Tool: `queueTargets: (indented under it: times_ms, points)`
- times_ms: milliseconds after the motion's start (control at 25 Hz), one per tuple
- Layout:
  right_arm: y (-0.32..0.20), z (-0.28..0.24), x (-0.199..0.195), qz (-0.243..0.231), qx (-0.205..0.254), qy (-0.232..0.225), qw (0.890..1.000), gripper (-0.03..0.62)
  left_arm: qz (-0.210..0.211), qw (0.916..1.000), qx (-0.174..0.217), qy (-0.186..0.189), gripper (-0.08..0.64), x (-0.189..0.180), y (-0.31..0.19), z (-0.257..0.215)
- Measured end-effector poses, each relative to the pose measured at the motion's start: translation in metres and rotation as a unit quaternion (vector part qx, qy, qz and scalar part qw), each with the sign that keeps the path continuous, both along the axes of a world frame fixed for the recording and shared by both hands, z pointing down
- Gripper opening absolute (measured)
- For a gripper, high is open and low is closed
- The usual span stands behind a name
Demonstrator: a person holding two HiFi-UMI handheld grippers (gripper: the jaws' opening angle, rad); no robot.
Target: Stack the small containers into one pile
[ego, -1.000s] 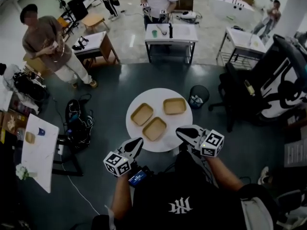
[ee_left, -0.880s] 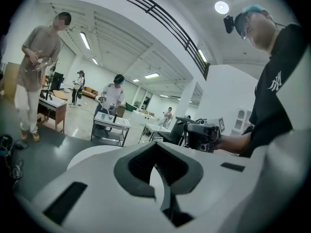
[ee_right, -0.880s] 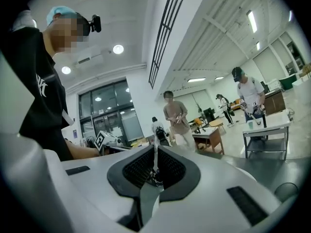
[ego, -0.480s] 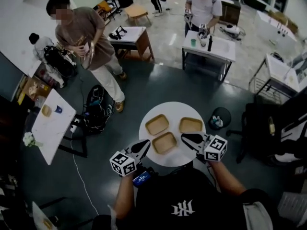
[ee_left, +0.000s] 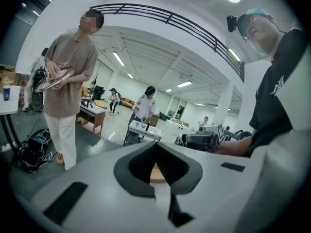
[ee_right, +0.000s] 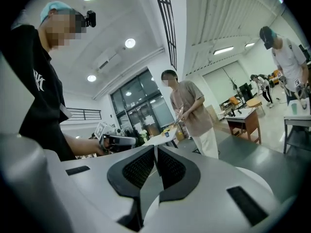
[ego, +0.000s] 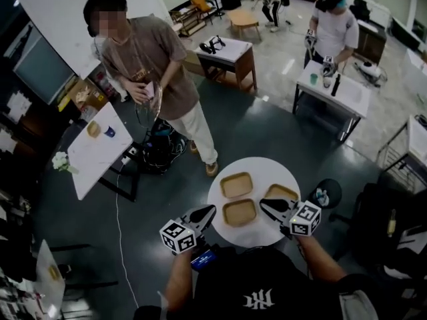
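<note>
Three shallow tan containers lie apart on the round white table (ego: 257,169): one at the far left (ego: 236,185), one in the near middle (ego: 239,213) and one at the right (ego: 281,193). My left gripper (ego: 208,210) hovers at the table's near left edge, shut and empty. A piece of a tan container (ee_left: 156,174) shows past its closed jaws. My right gripper (ego: 263,203) is shut and empty too, between the middle and right containers. Each gripper view shows the other gripper: the right gripper (ee_left: 201,141) and the left gripper (ee_right: 116,140).
A person in a brown shirt (ego: 157,59) stands just beyond the table to the left, holding something. A black bag (ego: 159,153) and a white side table (ego: 100,149) are on the left. A bin (ego: 325,193) stands at the right, with a desk (ego: 333,92) behind it.
The head view has swung, so the table now sits lower and further right. The person in brown appears nearer the table. Both grippers stay shut by the near edge.
</note>
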State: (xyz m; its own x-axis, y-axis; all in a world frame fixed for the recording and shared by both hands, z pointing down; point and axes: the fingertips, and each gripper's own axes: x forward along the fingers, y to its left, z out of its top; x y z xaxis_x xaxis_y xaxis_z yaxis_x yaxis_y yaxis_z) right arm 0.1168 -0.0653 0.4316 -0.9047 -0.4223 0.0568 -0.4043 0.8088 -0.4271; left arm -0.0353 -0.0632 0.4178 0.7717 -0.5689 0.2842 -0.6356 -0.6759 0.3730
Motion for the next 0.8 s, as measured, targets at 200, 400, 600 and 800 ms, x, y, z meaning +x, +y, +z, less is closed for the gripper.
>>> queueTargets:
  times_ms: [200, 400, 600, 800]
  points:
    - [-0.006, 0.01, -0.007, -0.027, -0.02, -0.002, 0.999, 0.044, -0.025, 0.9994, -0.025, -0.002, 0.002, -0.005, 0.006, 0.009]
    - [-0.002, 0.03, -0.012, -0.04, -0.045, 0.012, 0.998, 0.046, -0.037, 0.9976, -0.058, -0.004, 0.002, -0.009, 0.013, 0.025]
    - [-0.01, 0.055, -0.019, -0.036, -0.071, 0.025, 0.997, 0.046, -0.041, 0.9953, -0.088, -0.004, 0.002, -0.019, 0.0, 0.048]
    - [-0.014, 0.088, -0.027, -0.025, -0.105, 0.047, 0.993, 0.047, -0.026, 0.9923, -0.121, -0.004, 0.003, -0.028, -0.004, 0.079]
